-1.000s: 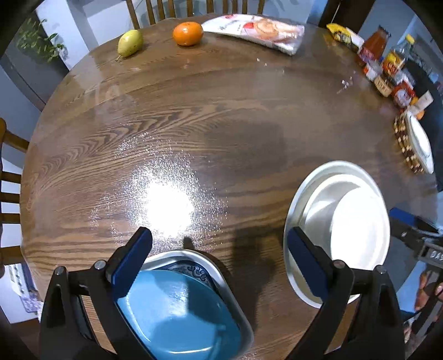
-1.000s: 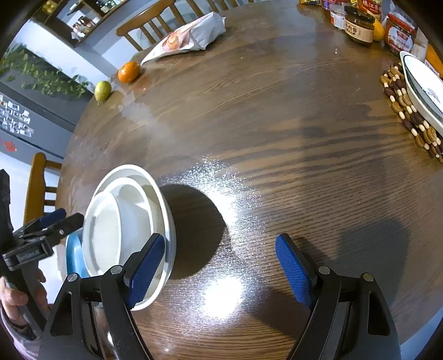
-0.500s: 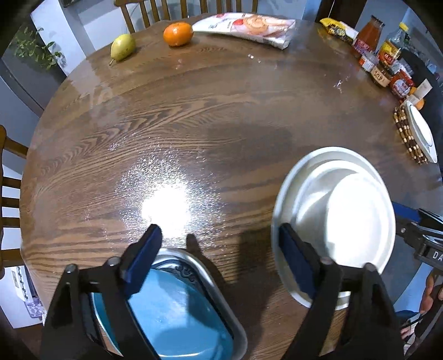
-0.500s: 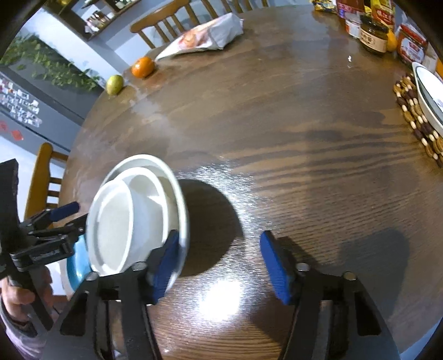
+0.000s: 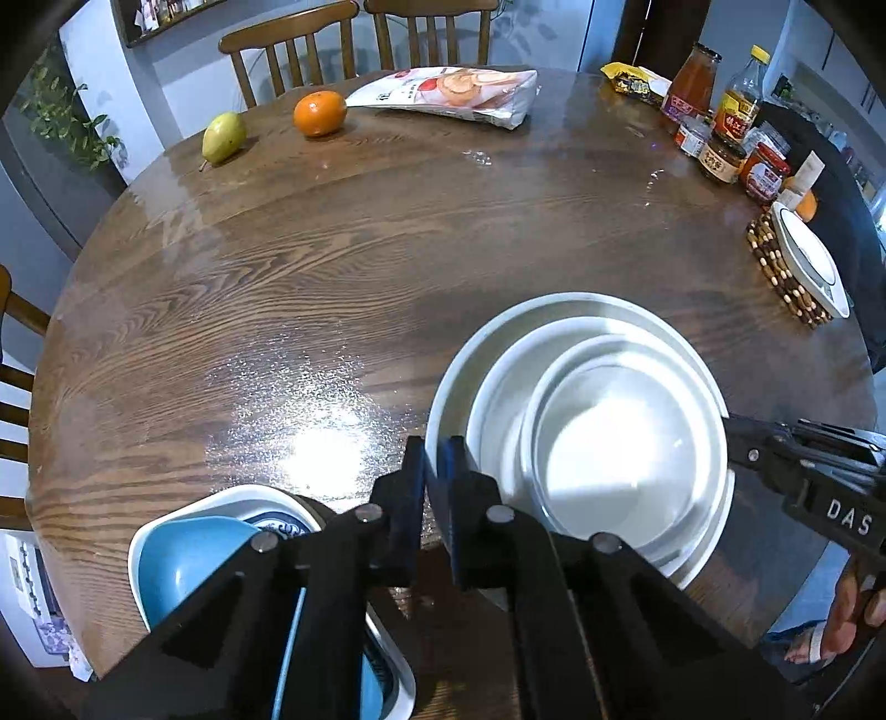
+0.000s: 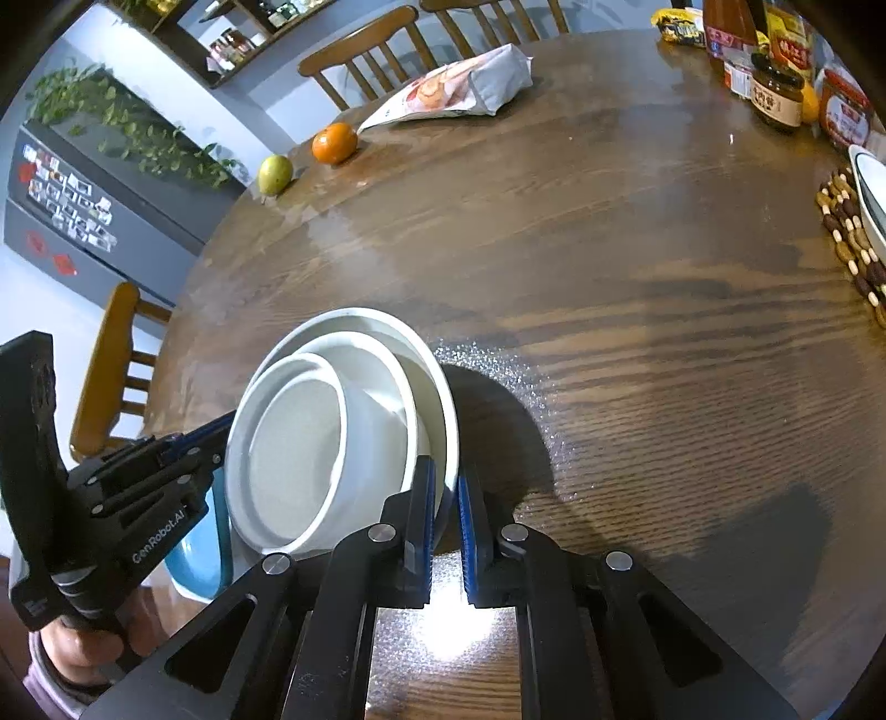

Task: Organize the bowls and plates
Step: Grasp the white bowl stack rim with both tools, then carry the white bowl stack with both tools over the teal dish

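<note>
A stack of white bowls (image 5: 598,421) nests small inside large, near the table's front edge; it also shows in the right wrist view (image 6: 343,432). My left gripper (image 5: 434,471) is shut on the left rim of the largest bowl. My right gripper (image 6: 446,498) is shut on the opposite rim of the same bowl. The stack looks lifted, with a shadow under it. A blue bowl (image 5: 183,559) sits in a white patterned dish (image 5: 266,498) at the lower left, below my left gripper.
On the round wooden table (image 5: 332,266) stand a pear (image 5: 223,135), an orange (image 5: 319,113), a snack bag (image 5: 448,94), jars and bottles (image 5: 720,127), and a white plate (image 5: 808,260) on a beaded mat at the right. Chairs (image 5: 288,50) surround the table.
Both grippers have closed from wide open onto opposite rims of the largest white bowl. The stack now looks raised and closer to both cameras.
</note>
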